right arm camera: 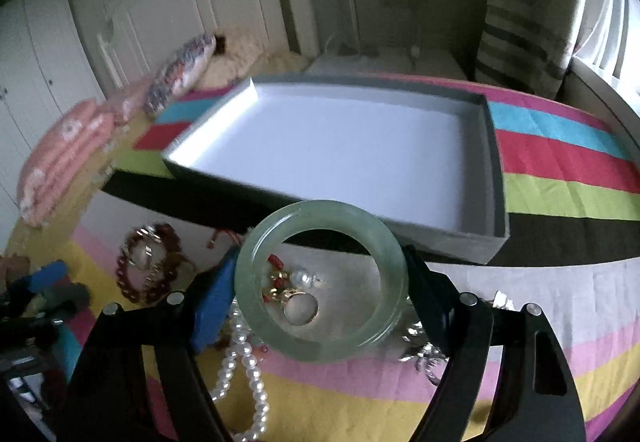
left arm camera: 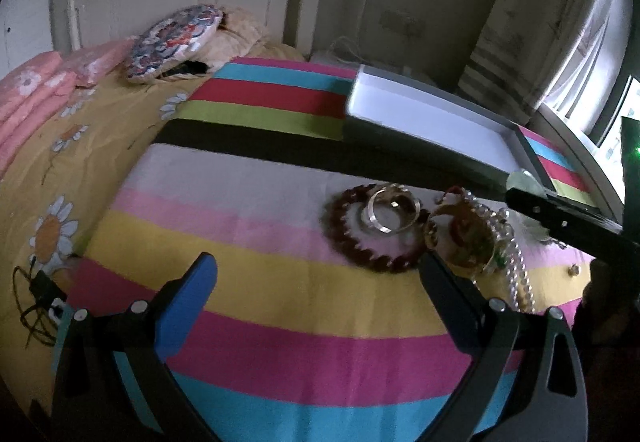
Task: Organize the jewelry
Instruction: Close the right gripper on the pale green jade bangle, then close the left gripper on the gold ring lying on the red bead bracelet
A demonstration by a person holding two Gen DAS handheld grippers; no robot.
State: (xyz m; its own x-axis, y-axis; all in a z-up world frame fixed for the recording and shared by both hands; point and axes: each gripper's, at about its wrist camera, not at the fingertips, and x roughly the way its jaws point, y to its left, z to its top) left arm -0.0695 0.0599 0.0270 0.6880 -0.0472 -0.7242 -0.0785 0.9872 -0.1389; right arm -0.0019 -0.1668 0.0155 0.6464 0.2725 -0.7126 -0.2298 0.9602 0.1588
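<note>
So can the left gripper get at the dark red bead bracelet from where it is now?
Probably yes. The left gripper is open and empty, and the dark red bead bracelet lies just ahead on the striped blanket. One snag: a gold bangle rests inside it, so it might get caught too.

Pale green bangle (right arm camera: 320, 282) lifted off striped blanket, clamped across its width, tilted, just before tray. Grey tray (right arm camera: 494, 178), white inside, empty. Dark red bead bracelet (left arm camera: 374, 228) flat on blanket, gold bangles (left arm camera: 394, 208) lying on it. Pearl strand (right arm camera: 250, 366) beside gold-red tangle (left arm camera: 466, 238).
</note>
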